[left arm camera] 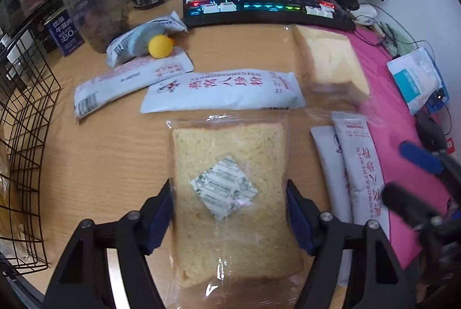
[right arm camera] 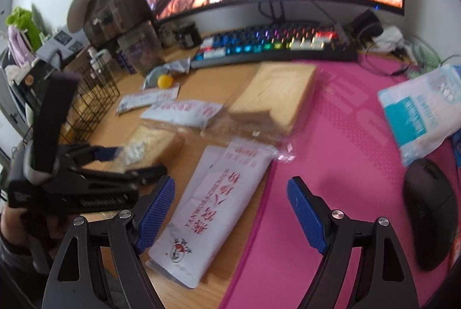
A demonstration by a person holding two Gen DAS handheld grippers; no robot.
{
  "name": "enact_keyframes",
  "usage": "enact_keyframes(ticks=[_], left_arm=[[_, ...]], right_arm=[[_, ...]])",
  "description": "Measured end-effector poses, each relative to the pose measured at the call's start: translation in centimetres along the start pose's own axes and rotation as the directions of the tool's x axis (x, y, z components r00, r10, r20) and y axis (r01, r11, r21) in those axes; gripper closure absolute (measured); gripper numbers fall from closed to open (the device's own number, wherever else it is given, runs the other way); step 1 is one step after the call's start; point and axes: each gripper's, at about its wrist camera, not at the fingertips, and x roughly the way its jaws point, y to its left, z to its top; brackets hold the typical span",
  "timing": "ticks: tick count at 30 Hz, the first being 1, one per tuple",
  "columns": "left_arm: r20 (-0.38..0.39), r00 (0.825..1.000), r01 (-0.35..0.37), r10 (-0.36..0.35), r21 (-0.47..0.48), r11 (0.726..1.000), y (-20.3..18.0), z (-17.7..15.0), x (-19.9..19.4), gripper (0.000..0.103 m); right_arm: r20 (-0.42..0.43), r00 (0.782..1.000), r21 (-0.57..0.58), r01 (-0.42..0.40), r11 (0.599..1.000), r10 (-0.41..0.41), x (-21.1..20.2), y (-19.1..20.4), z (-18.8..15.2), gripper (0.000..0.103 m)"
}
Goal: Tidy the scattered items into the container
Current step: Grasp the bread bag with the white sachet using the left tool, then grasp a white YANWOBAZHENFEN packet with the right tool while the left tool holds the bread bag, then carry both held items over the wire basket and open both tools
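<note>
Left gripper (left arm camera: 229, 211) straddling the near bagged bread slice (left arm camera: 230, 193), blue pads (left arm camera: 161, 219) spread to either side of the bag, apparently brushing its edges but not yet squeezing; spread wide rather than clamped. Judged to be the start of a pick: bread lined up, grasp not made. Next move calls for closing gently on soft bread in slippery film, then lifting and swinging over to the black wire basket (left arm camera: 31, 119) standing at the left edge of the wooden desk (left arm camera: 109, 153). Risk of crushing the slice or letting the film slip if the pinch lands only on loose plastic. Right gripper (right arm camera: 230, 211) hanging wide apart above the two overlapping white sachets (right arm camera: 210, 208) at the border of the pink mat (right arm camera: 340, 136), grasping nothing, with no contact visible. Scattered still on the desk: a second bagged bread slice (left arm camera: 331, 61) near the keyboard (left arm camera: 265, 6), two long white sachets (left arm camera: 224, 91) side by side, a crumpled packet (left arm camera: 144, 38) touching a yellow ball (left arm camera: 160, 46). Basket contents too hidden to judge.
</note>
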Motion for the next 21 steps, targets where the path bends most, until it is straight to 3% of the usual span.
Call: enact_keyframes(ticks=[4, 8, 9, 12, 14, 21], left_arm=[[0.013, 1.0, 0.003, -0.003, 0.005, 1.0, 0.7, -0.3, -0.7, 0.028], [0.005, 1.0, 0.014, -0.014, 0.004, 1.0, 1.4, -0.6, -0.8, 0.028], [0.007, 1.0, 0.018, -0.018, 0.007, 1.0, 1.5, -0.7, -0.9, 0.028], [0.014, 0.999, 0.029, -0.029, 0.008, 1.0, 1.9, -0.7, -1.3, 0.028], [0.021, 0.999, 0.037, -0.037, 0.01, 0.999, 2.1, -0.5, -1.6, 0.028], [0.064, 0.997, 0.05, -0.05, 0.011, 0.999, 3.1, 0.0, -3.6, 0.028]], right_arm=[[-0.054, 0.997, 0.005, 0.058, 0.998, -0.058, 2.0, 1.2, -0.6, 0.021], [-0.03, 0.985, -0.047, 0.166, 0.985, -0.168, 2.9, 2.5, -0.9, 0.021], [-0.028, 0.982, -0.061, 0.183, 0.981, -0.185, 3.0, 2.7, -1.0, 0.028], [-0.035, 0.985, -0.087, 0.163, 0.983, -0.167, 3.0, 3.2, -0.9, 0.048], [-0.047, 0.985, -0.101, 0.163, 0.981, -0.168, 3.1, 3.5, -0.7, 0.054], [-0.02, 0.986, -0.1, 0.164, 0.981, -0.167, 2.1, 4.5, 0.2, 0.056]])
